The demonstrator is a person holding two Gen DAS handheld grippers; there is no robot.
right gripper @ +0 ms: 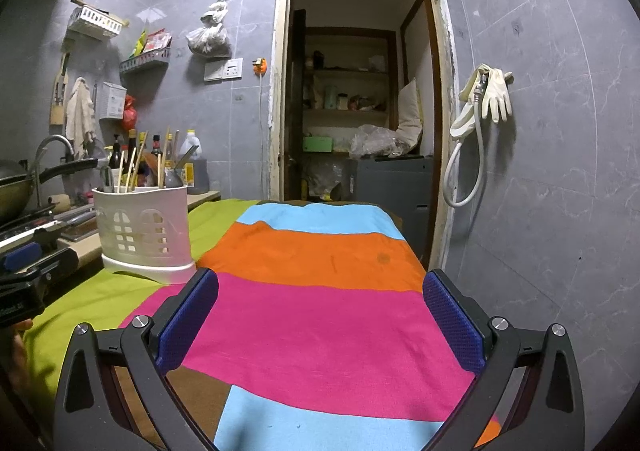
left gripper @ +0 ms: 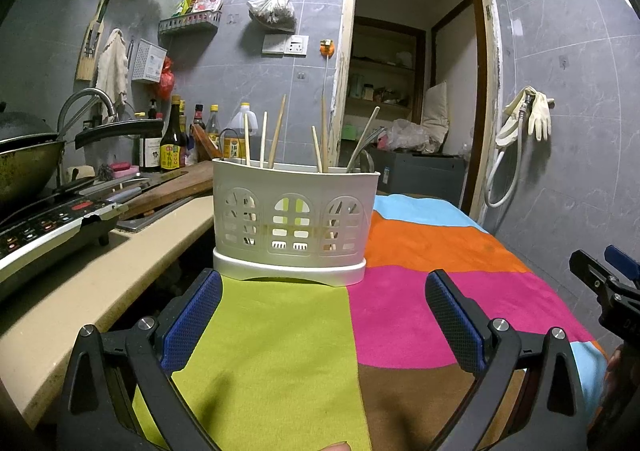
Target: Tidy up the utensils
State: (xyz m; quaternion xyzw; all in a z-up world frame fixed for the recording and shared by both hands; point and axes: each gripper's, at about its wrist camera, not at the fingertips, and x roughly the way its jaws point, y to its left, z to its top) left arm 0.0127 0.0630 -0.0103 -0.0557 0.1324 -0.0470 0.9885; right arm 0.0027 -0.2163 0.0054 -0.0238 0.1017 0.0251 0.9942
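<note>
A white slotted utensil holder (left gripper: pixel 294 221) stands on the colourful patchwork cloth (left gripper: pixel 280 351), straight ahead in the left wrist view and at the left (right gripper: pixel 144 237) in the right wrist view. Several wooden chopsticks (left gripper: pixel 277 131) and a metal spoon (left gripper: pixel 362 141) stick up out of it. My left gripper (left gripper: pixel 324 293) is open just short of the holder, nothing between its blue pads. Over the pink and blue patches (right gripper: pixel 320 331) my right gripper (right gripper: pixel 320 291) is open and empty. Its tip shows at the right edge (left gripper: pixel 608 275) of the left wrist view.
A beige counter (left gripper: pixel 92 291) runs along the left with an induction cooker (left gripper: pixel 48 227), a wok (left gripper: pixel 28 163), a cutting board (left gripper: pixel 176 187) and sauce bottles (left gripper: pixel 172 143). An open doorway (right gripper: pixel 356 91) lies behind the table. A hose and gloves (right gripper: pixel 480 103) hang on the right wall.
</note>
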